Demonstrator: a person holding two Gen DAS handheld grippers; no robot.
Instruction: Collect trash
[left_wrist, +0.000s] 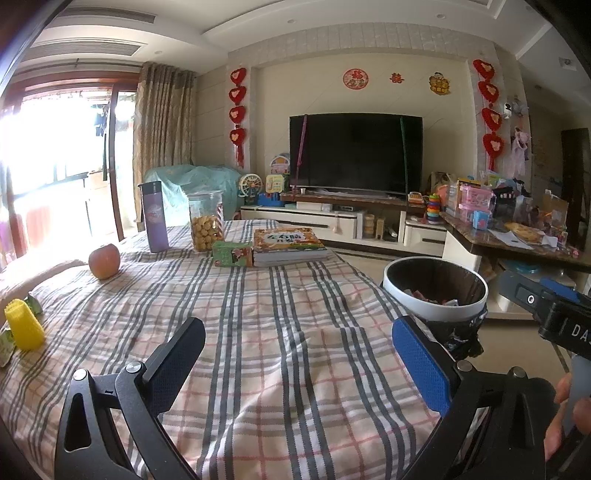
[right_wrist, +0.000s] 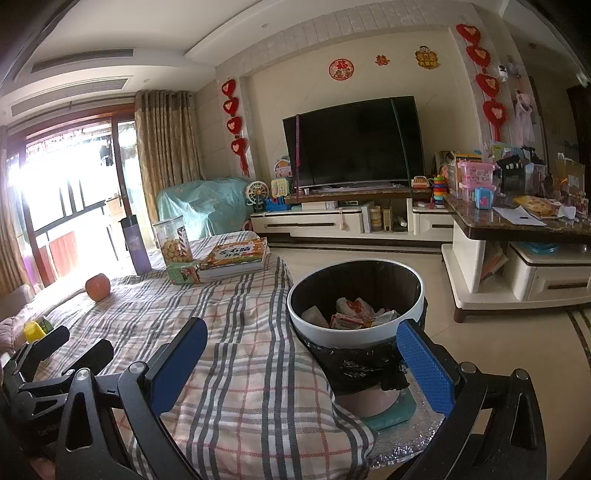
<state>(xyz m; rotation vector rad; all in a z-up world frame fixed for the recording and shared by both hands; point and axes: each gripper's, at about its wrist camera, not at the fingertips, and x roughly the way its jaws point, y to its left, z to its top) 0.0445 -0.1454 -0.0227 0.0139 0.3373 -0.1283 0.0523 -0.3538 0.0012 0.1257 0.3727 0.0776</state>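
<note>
both grippers, left (left_wrist: 298, 363) and right (right_wrist: 301, 363), fingers spread, empty. bin (right_wrist: 354, 325) sits at bench (left_wrist: 258, 314) edge, within drop reach, wrappers (right_wrist: 351, 314) inside. remaining scraps (left_wrist: 35, 304) by yellow cup (left_wrist: 24, 325), far left.

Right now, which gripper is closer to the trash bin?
Right. The right gripper is open just before the trash bin; the left gripper hovers open over the tablecloth, farther from it.

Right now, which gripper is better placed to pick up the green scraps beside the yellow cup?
Left. The left gripper is open and empty, and the green scraps beside the yellow cup lie on its side.
</note>
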